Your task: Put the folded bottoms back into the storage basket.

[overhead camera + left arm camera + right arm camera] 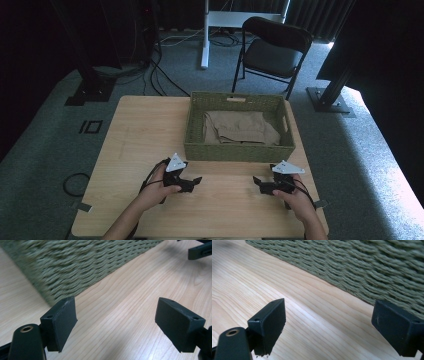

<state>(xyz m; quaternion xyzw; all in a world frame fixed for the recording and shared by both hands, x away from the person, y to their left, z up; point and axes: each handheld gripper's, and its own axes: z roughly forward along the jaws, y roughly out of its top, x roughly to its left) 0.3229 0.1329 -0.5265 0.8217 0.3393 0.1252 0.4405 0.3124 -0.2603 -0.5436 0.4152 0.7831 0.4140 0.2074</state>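
A green woven basket [239, 150] sits at the far middle of the wooden table [135, 130], rectangular, with slot handles in its walls and a folded tan cloth [240, 127] lying flat inside. Just in front of its near wall, the left gripper [196, 181] and the right gripper [257, 181] hang low over bare wood, tips facing each other, jaws spread wide with nothing between them.

Recording lab, dark curtains [325, 20], floor cables [160, 75]
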